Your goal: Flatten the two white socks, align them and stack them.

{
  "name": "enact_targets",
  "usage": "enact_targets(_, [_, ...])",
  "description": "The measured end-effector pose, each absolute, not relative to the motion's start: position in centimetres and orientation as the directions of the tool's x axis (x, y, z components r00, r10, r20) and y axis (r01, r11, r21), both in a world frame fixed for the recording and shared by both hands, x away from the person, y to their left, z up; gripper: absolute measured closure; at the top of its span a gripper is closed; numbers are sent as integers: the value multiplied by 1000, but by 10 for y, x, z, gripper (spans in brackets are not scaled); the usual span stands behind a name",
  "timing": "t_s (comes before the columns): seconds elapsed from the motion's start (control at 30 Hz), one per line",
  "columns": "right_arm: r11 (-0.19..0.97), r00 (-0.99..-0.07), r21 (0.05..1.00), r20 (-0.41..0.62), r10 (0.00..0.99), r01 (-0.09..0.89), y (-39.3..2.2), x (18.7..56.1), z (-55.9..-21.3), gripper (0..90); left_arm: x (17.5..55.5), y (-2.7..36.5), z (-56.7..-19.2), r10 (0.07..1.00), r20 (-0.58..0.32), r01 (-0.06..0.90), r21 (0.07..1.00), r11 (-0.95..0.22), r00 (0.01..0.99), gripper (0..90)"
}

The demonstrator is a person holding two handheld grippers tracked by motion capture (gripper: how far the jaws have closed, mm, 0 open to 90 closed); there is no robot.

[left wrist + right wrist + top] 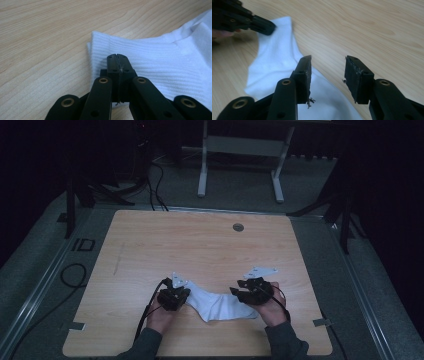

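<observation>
I'm over the near edge of the wooden table (150,240) now, forearms coming in from the bottom of the high view, and a white sock (220,306) lies flat between my two tools on the near half of the tabletop.

Left gripper (176,296) first: in the left gripper view its jaws are pressed tight together, tips resting on the ribbed cuff end of the sock (160,62). Whether any fabric is pinched between the pads, I cannot tell; only a thin seam shows where they meet, low over the cloth just inside the cuff's edge.

Right gripper (248,291): jaws standing apart, bare wood visible through the gap in the right gripper view. The sock (274,65) runs under and beside the left-hand jaw in that view, and nothing is pinched between the pads. From there I also see the left gripper (259,25) farther off, its black tip on the far end of the sock.

Beyond the sock the tabletop is plain woodgrain up to a small round grey cap (238,227) near the far edge. Past the table, a white frame (240,165) stands on the dim floor, with black cables (155,185) trailing to the left.
</observation>
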State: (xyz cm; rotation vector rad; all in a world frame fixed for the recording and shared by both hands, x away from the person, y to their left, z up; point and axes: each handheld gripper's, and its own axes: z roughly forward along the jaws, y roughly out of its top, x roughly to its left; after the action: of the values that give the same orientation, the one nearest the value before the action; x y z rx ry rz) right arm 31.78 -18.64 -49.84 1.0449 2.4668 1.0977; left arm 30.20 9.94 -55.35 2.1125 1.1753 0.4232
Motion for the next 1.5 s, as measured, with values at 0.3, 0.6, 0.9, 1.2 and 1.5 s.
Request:
enact_targets(0.3, [448,-662,666,91,744,596,-218,310,-518,604,300,100,-555,846,-55,631,692,-350,530,897])
enact_targets(0.6, [468,-654,648,62,754,601,-226,303,-519,861,298,102,-555,847,-59,633,692,-346,528,898])
enact_targets(0.9, [424,-623,666,79,778,614,-247,302,-509,860,298,102,-555,847,-61,637,688,-347,528,898])
enact_targets(1.2, [382,-594,678,100,798,628,-252,310,-519,614,296,104,-555,849,-85,642,695,-325,522,897])
enact_targets(1.5, [312,-566,729,123,815,609,-267,310,-512,524,291,107,-547,831,-98,603,736,-309,547,880])
